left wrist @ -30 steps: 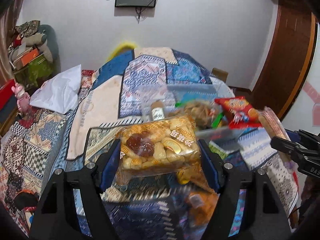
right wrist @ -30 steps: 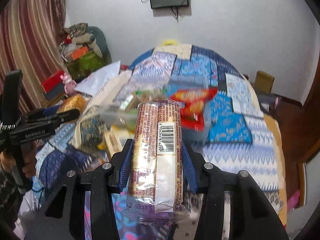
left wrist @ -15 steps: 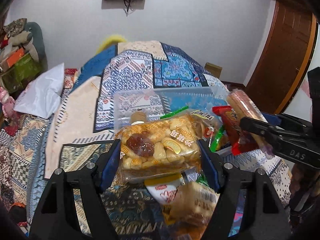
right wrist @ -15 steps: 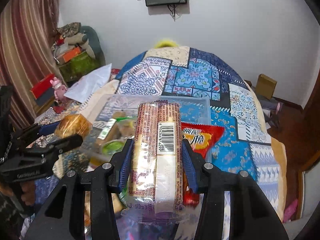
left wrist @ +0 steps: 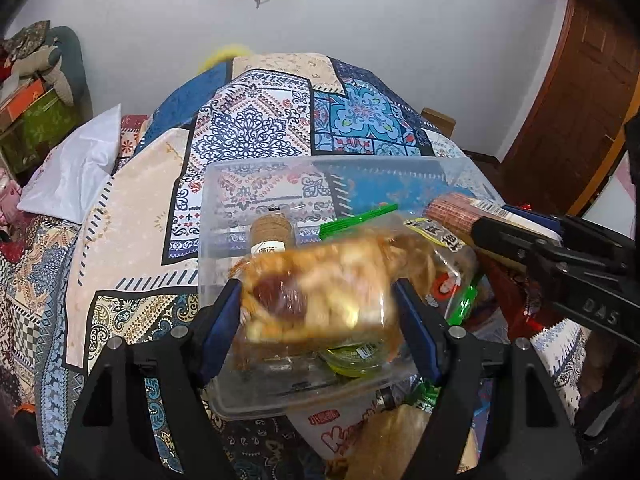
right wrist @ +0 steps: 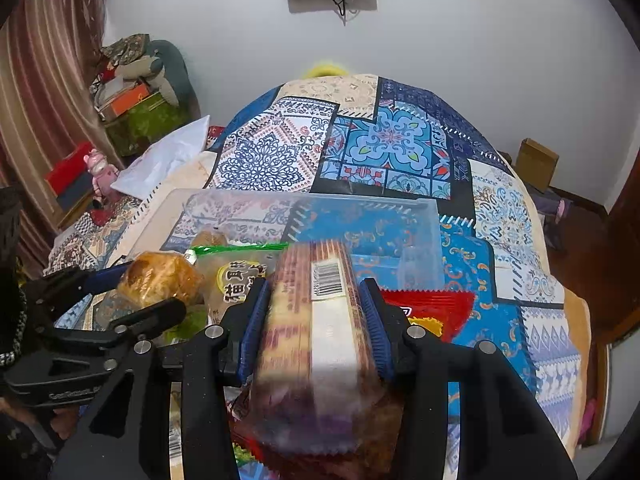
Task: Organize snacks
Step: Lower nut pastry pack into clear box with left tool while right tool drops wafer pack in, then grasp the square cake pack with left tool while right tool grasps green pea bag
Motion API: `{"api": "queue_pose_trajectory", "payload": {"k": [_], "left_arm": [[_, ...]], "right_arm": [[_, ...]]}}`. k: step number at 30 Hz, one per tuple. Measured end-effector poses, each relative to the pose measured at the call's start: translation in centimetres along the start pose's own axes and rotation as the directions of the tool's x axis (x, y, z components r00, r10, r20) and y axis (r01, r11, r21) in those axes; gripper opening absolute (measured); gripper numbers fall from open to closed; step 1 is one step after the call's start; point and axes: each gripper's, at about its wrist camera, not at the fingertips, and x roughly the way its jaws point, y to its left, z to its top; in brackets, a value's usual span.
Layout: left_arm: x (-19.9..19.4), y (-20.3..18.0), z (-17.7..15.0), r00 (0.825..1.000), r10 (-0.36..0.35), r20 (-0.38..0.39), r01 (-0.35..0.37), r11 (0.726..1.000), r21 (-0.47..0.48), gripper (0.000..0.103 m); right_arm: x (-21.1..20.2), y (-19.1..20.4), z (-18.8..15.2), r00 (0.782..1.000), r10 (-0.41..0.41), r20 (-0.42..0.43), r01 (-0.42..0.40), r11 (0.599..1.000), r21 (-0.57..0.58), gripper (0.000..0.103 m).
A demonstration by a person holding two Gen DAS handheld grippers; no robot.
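My left gripper (left wrist: 318,308) is shut on a clear bag of biscuits (left wrist: 316,292) and holds it over the clear plastic bin (left wrist: 280,172), at its near left side. My right gripper (right wrist: 316,320) is shut on a long brown cracker pack (right wrist: 316,320) with a barcode, over the bin (right wrist: 360,200) at its near right. The bin holds a green-edged snack bag (left wrist: 436,248), a round brown snack (left wrist: 270,230) and a red chip bag (right wrist: 432,308). Each gripper shows in the other's view: the right one (left wrist: 480,226), the left one (right wrist: 160,284).
The bin sits on a bed with a patchwork quilt (left wrist: 260,128). More snack packets (left wrist: 352,432) lie on the quilt in front of the bin. A white pillow (left wrist: 76,168) lies at the left. A wooden door (left wrist: 580,100) stands at the right.
Both grippers have moved forward and down over the bin with their packs. The two packs now look blurred from motion.
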Motion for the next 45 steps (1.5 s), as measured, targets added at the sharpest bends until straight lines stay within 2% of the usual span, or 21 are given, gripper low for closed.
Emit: {"api": "queue_pose_trajectory", "payload": {"k": [4,12,15,20,29,31,36,39,41,42,45], "left_arm": [[-0.8,0.1,0.1,1.000,-0.003,0.008,0.003,1.000,-0.006,0.074],[-5.1,-0.4,-0.4,0.999,-0.002,0.049,0.002,1.000,0.008,0.075],[-6.8,-1.0,-1.3,0.999,0.001,0.054,-0.003,0.999,0.038,0.078],[-8.4,-2.0,-3.6,0.999,0.009,0.036,-0.011,0.997,0.072,0.085],[-6.5,-4.5,-7.8,0.996,-0.015,-0.092,0.023,0.996,0.087,0.088],[-5.9,-5.2,-8.3,0.994,-0.017,-0.107,0.028,0.994,0.102,0.093],[-4.6,-6.7,-9.2,0.990,-0.022,-0.140,0.042,0.989,0.144,0.094],[-3.8,-7.1,-9.4,0.991,0.007,-0.134,0.015,0.987,0.162,0.094],[-3.8,-7.0,-9.5,0.994,0.000,-0.112,0.018,0.987,0.159,0.094],[-3.9,-6.8,-9.6,0.995,-0.007,-0.099,0.022,0.988,0.153,0.088],[-4.1,-6.0,-9.6,0.996,-0.038,-0.084,0.049,0.989,0.138,0.084]], "right_arm": [[-1.4,0.6,-0.2,1.000,-0.010,0.012,0.011,1.000,-0.021,0.046],[-5.7,1.5,-0.4,0.997,0.035,0.062,-0.033,0.999,-0.033,0.046],[-7.3,1.8,-1.2,0.996,0.043,0.077,-0.040,0.998,-0.041,0.047],[-9.1,2.1,-3.0,0.995,0.047,0.090,-0.043,0.998,-0.040,0.055],[-9.0,0.8,-7.2,0.998,0.067,0.014,-0.067,0.998,0.009,0.056],[-8.7,0.5,-8.0,0.997,0.072,-0.006,-0.072,0.997,0.020,0.056],[-8.0,-0.2,-9.6,0.996,0.075,-0.048,-0.073,0.996,0.044,0.056],[-7.4,-0.5,-10.1,0.995,0.081,-0.065,-0.077,0.995,0.065,0.056],[-6.9,-0.6,-10.4,0.993,0.094,-0.077,-0.088,0.993,0.079,0.056],[-6.6,-0.6,-10.5,0.991,0.100,-0.083,-0.093,0.992,0.085,0.056],[-5.6,-0.3,-10.6,0.989,0.107,-0.102,-0.099,0.992,0.083,0.056]]}}
